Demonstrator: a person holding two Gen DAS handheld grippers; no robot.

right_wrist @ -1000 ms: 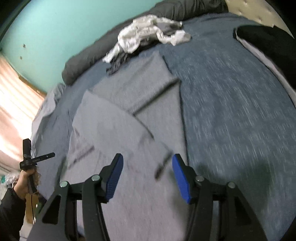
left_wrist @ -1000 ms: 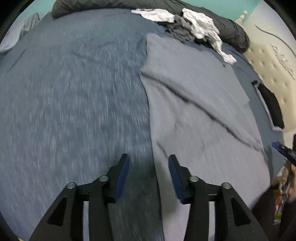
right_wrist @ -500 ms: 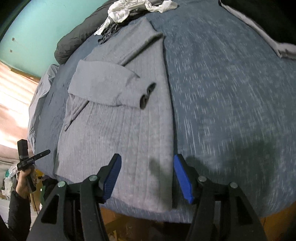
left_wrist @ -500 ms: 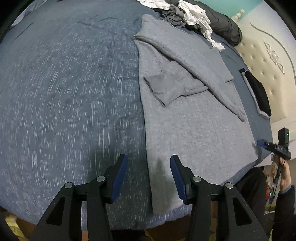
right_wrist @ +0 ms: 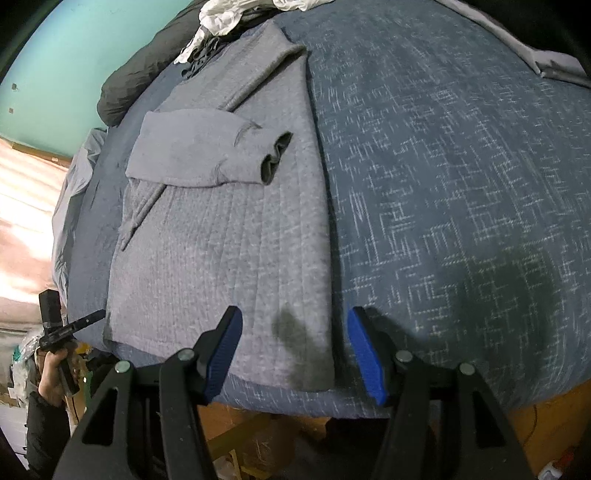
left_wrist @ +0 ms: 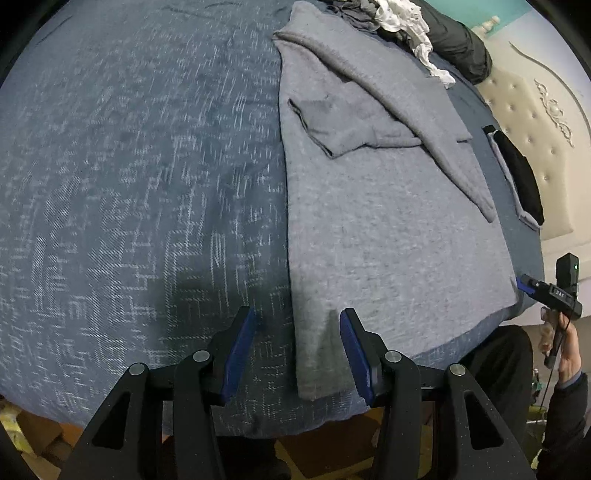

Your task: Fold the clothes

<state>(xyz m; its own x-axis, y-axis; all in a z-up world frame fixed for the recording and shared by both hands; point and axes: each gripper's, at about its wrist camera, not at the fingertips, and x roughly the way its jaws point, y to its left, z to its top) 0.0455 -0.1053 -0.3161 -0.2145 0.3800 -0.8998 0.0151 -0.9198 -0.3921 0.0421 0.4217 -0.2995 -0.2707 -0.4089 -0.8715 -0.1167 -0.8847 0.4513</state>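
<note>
A grey knit sweater [left_wrist: 388, 229] lies flat on the blue bed cover [left_wrist: 129, 184], both sleeves folded across its body. Its hem reaches the bed's near edge. My left gripper [left_wrist: 297, 350] is open, its fingers on either side of the hem's left corner, slightly above it. From the right wrist view the same sweater [right_wrist: 221, 266] shows with a folded sleeve cuff [right_wrist: 275, 158]. My right gripper [right_wrist: 295, 350] is open over the hem's right corner. In the left wrist view the right gripper [left_wrist: 546, 291] shows at the far right, held by a hand.
A pile of white and dark clothes [left_wrist: 399, 18] and a dark pillow [left_wrist: 458, 37] lie at the far end of the bed. A folded black garment [left_wrist: 517, 177] rests near the padded headboard [left_wrist: 535, 122]. The bed's near edge drops to the floor below both grippers.
Both grippers have pulled back from over the sweater's middle toward the near edge of the bed. They now sit at the hem corners, still open.
</note>
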